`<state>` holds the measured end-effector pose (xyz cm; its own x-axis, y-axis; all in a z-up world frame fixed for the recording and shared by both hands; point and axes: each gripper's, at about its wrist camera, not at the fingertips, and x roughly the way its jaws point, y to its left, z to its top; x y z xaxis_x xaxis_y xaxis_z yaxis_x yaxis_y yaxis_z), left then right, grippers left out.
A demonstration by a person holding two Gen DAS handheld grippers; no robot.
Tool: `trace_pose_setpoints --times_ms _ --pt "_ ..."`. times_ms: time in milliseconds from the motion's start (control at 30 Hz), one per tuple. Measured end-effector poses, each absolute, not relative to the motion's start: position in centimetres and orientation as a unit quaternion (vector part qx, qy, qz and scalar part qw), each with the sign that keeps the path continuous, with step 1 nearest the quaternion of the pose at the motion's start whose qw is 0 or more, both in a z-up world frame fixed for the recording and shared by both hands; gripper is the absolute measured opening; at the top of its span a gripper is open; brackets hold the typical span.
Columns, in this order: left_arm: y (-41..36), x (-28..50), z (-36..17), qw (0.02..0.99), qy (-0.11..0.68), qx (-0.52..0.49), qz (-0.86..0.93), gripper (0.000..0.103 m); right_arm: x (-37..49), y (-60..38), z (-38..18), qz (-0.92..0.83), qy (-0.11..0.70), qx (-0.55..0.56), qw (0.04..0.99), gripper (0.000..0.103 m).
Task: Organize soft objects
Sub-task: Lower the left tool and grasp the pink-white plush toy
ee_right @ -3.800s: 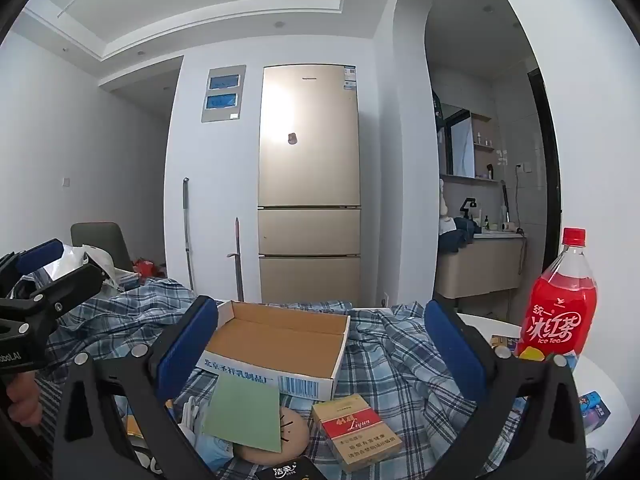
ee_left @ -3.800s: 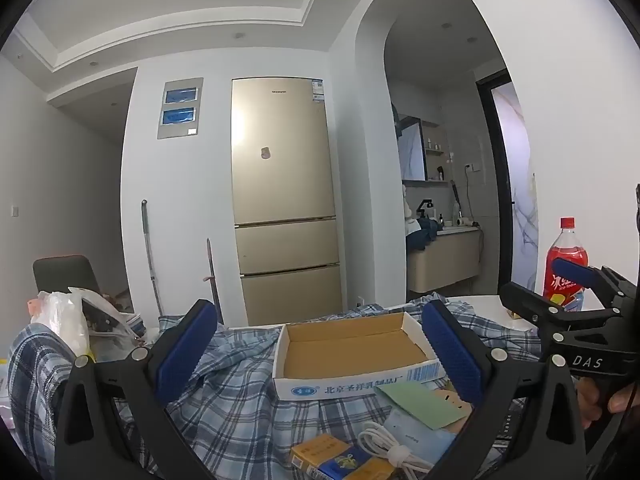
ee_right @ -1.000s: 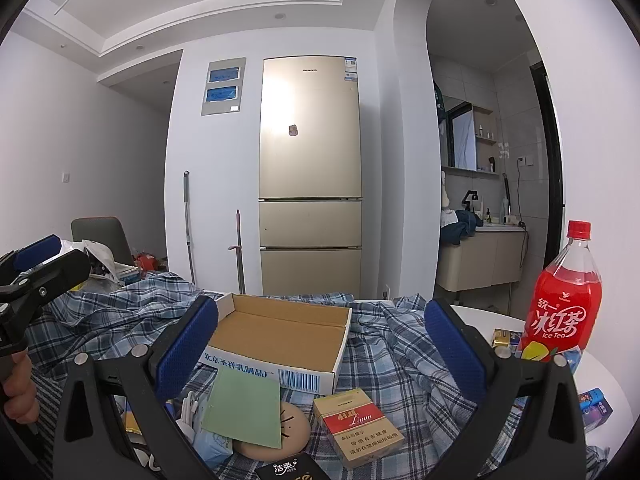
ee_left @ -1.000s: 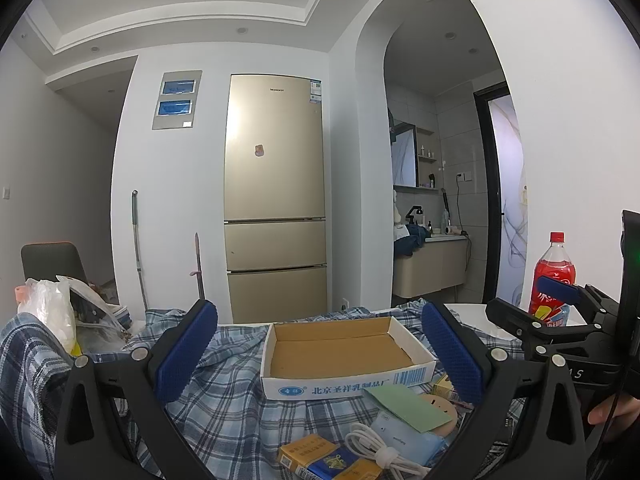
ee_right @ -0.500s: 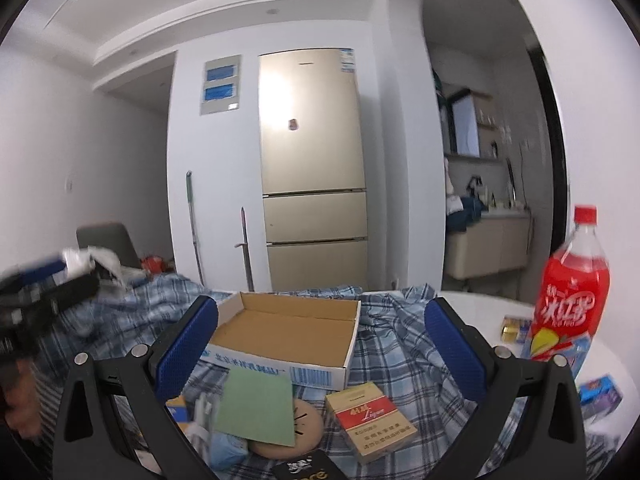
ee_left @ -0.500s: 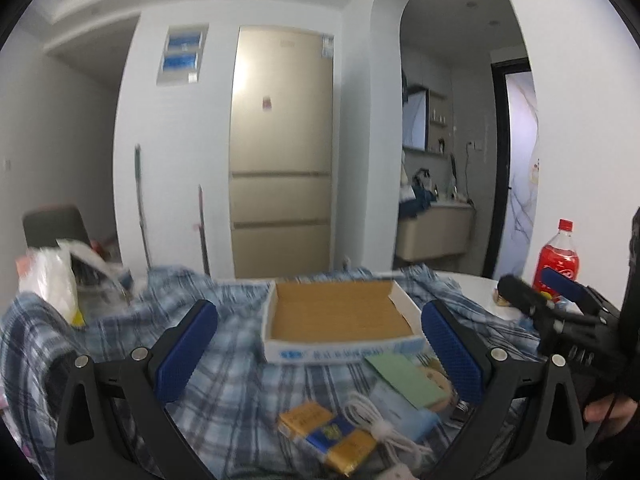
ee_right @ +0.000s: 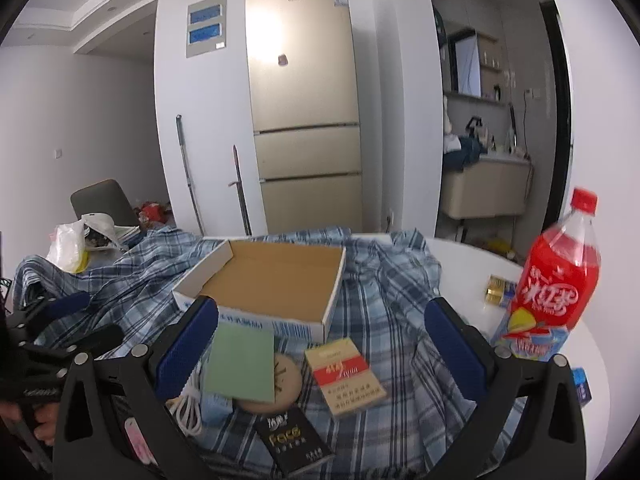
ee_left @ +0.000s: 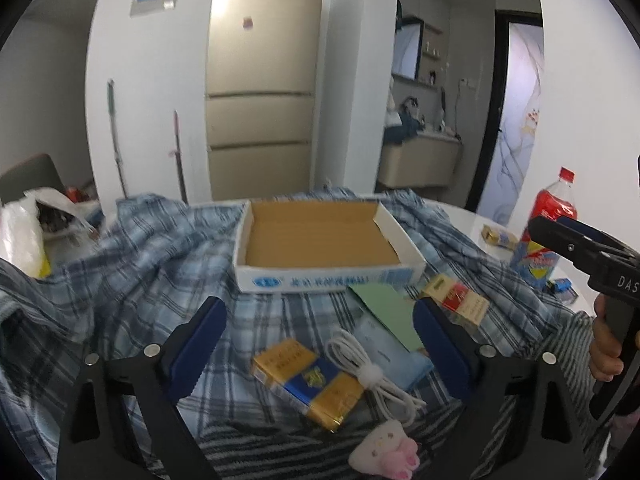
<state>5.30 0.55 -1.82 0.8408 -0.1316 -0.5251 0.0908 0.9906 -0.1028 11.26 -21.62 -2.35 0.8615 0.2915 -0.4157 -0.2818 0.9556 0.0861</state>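
Plaid shirt [ee_left: 132, 280] spread under cardboard tray [ee_left: 320, 236], left gripper [ee_left: 318, 344] closing on nothing, right gripper [ee_right: 320, 344] spread wide, empty

Box [ee_left: 320, 236] on shirt [ee_left: 132, 264] — packs [ee_left: 308, 380] before it, bottle [ee_left: 552, 216] right.

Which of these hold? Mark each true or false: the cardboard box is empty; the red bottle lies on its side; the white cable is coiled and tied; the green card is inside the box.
1. The cardboard box is empty. True.
2. The red bottle lies on its side. False: it stands upright on the white table.
3. The white cable is coiled and tied. True.
4. The green card is inside the box. False: it lies outside, in front of the box, partly covering a round tan item.
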Motion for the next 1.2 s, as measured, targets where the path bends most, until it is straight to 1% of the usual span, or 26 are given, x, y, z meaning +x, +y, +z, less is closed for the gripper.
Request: trace_pose_setpoints --times_ms 200,300,367,467,500,533,600,700,967,1000,1033,1067,1100,1200 --pt "-0.5 5.6 -2.4 0.946 0.311 -0.025 -0.088 0.095 11.3 -22.8 -4.1 0.152 0.255 -0.003 0.955 0.103" --pt "-0.7 5.5 -2.7 0.934 0.341 -0.018 -0.109 0.094 11.3 -23.0 -5.4 0.177 0.284 -0.004 0.943 0.097" --pt "-0.7 5.1 -3.2 0.929 0.355 -0.006 -0.103 0.089 11.1 -22.9 -5.9 0.193 0.298 -0.005 0.935 0.096" --pt "-0.5 4.9 -4.6 0.903 0.407 -0.03 -0.134 0.082 10.9 -23.0 -6.3 0.198 0.308 -0.008 0.931 0.096" --pt "-0.4 4.8 -5.1 0.895 0.422 -0.04 -0.14 0.075 10.9 -22.9 -6.3 0.202 0.308 -0.013 0.93 0.096" --pt "-0.4 4.6 -5.4 0.891 0.43 -0.045 -0.142 0.072 10.9 -22.8 -6.4 0.207 0.309 -0.018 0.928 0.096" --pt "-0.5 4.4 -6.0 0.885 0.441 -0.048 -0.139 0.071 10.9 -22.6 -6.6 0.211 0.309 -0.029 0.927 0.095" --pt "-0.7 4.0 -6.5 0.881 0.451 -0.057 -0.135 0.064 10.8 -22.2 -6.7 0.219 0.31 -0.038 0.924 0.094" --pt "-1.7 4.3 -7.4 0.866 0.472 -0.06 -0.152 0.063 9.9 -22.4 -7.1 0.246 0.31 -0.036 0.918 0.093" --pt "-1.7 4.4 -7.7 0.864 0.478 -0.059 -0.148 0.059 9.9 -22.5 -7.2 0.247 0.311 -0.036 0.917 0.093" --pt "-1.8 4.5 -7.9 0.863 0.481 -0.058 -0.146 0.052 9.9 -22.6 -7.2 0.248 0.312 -0.036 0.916 0.093" --pt "-1.9 4.6 -8.2 0.859 0.486 -0.058 -0.148 0.05 9.9 -22.6 -7.2 0.248 0.313 -0.037 0.916 0.093" --pt "-2.0 4.6 -8.3 0.857 0.489 -0.06 -0.15 0.044 9.9 -22.7 -7.2 0.247 0.313 -0.038 0.916 0.093" --pt "-2.2 4.0 -7.8 0.86 0.484 -0.056 -0.15 0.037 9.8 -23.0 -7.2 0.239 0.314 -0.041 0.918 0.093"
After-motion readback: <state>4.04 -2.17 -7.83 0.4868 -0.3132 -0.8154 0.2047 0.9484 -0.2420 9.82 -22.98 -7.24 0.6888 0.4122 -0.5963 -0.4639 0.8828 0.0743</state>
